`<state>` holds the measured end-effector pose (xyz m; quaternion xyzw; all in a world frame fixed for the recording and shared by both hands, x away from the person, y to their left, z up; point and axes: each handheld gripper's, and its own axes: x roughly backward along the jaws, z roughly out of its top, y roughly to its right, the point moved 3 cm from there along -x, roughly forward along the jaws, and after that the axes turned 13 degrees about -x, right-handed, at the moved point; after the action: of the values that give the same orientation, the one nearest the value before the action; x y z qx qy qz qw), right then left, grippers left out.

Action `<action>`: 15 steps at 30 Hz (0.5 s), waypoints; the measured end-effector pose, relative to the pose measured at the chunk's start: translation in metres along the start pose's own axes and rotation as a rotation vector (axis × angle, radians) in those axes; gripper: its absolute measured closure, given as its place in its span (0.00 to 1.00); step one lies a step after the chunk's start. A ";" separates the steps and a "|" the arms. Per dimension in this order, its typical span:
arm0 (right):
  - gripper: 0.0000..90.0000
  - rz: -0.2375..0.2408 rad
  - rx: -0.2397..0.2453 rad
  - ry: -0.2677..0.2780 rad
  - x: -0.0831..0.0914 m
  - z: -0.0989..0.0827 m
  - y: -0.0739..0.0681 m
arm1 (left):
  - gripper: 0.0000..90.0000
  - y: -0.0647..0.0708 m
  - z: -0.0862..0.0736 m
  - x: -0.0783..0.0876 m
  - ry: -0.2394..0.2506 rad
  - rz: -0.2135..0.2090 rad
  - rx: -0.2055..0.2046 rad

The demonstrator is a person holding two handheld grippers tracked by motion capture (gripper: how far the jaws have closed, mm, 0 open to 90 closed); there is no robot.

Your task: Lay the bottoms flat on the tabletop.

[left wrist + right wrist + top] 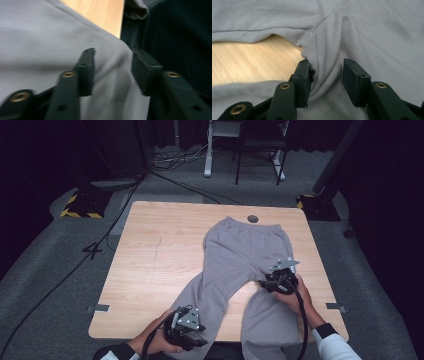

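Lying flat on the table (150, 250) with nothing folded yet, the grey sweatpants (245, 255) are being approached by the left gripper (186, 332) at a leg hem and the right gripper (278, 281) at the crotch, both half-spread around fabric without pinching it.

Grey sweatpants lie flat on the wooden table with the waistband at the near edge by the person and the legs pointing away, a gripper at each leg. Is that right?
Not quite. The high view shows the grey sweatpants on the wooden table with the waistband at the far side and the legs running toward the person, over the near edge. The left gripper and right gripper are each at a leg, as stated.
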<state>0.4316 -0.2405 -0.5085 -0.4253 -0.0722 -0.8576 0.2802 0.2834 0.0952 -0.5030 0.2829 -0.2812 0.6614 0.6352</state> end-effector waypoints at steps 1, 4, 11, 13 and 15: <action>0.61 0.003 0.005 -0.011 0.004 -0.003 0.002 | 0.57 -0.004 0.000 0.005 0.013 0.046 0.032; 0.57 0.011 0.027 -0.007 0.012 -0.006 0.004 | 0.53 -0.033 -0.003 0.016 0.057 0.199 0.161; 0.49 -0.040 0.025 0.097 0.012 0.015 -0.002 | 0.55 -0.114 -0.001 -0.004 -0.031 0.393 0.270; 0.48 -0.024 -0.019 0.112 0.007 0.018 0.004 | 0.56 -0.124 -0.002 -0.013 -0.042 0.376 0.298; 0.47 -0.038 -0.039 0.132 0.005 0.020 0.012 | 0.58 -0.129 -0.003 -0.017 -0.045 0.397 0.288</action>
<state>0.4499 -0.2453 -0.4936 -0.3720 -0.0447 -0.8900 0.2597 0.4129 0.0900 -0.5158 0.3245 -0.2481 0.8000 0.4394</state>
